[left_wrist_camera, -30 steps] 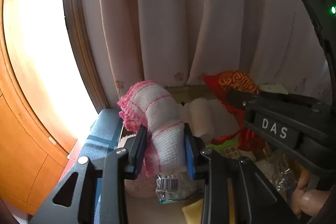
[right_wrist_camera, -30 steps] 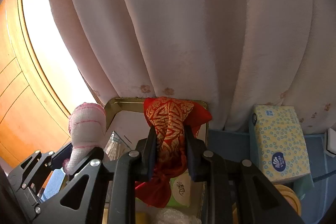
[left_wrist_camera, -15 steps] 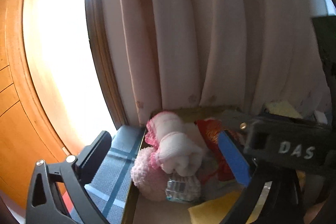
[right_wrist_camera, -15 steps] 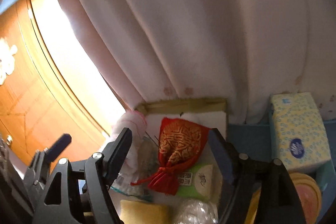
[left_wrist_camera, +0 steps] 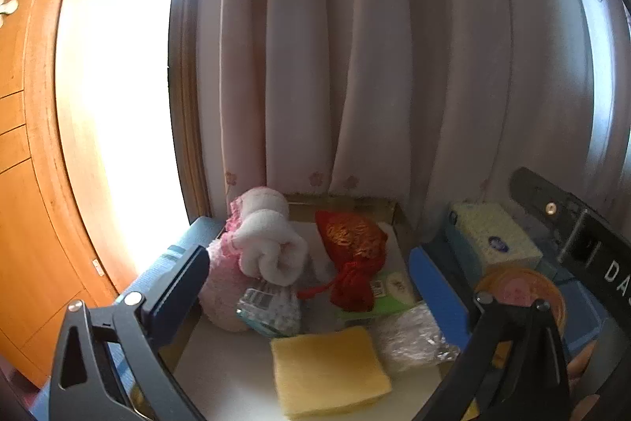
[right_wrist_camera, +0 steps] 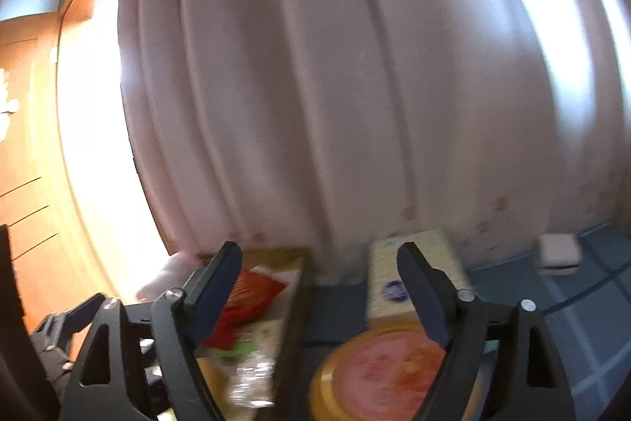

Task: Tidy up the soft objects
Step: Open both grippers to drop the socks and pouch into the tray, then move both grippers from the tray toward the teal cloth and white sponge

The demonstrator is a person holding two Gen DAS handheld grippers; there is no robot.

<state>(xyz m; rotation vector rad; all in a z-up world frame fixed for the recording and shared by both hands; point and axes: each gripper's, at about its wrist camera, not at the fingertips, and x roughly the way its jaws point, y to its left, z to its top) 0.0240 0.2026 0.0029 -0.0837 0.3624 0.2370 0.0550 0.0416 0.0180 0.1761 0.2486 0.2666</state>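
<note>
A gold-rimmed tray holds the soft things. A rolled white towel with pink trim lies at its back left on a fluffy pink item. A red and gold pouch lies at the back middle. A yellow sponge cloth lies in front. My left gripper is open and empty above the tray. My right gripper is open and empty, right of the tray, and its view is blurred; the pouch shows there behind the left finger.
A pale curtain hangs right behind the tray. A yellow tissue pack and a round orange lid sit right of the tray on a blue checked cloth. Plastic packets and a green packet lie in the tray.
Both grippers opened and let go: the towel roll and the red pouch now lie in the tray. Both grippers drew back, the right one swinging to the right.
</note>
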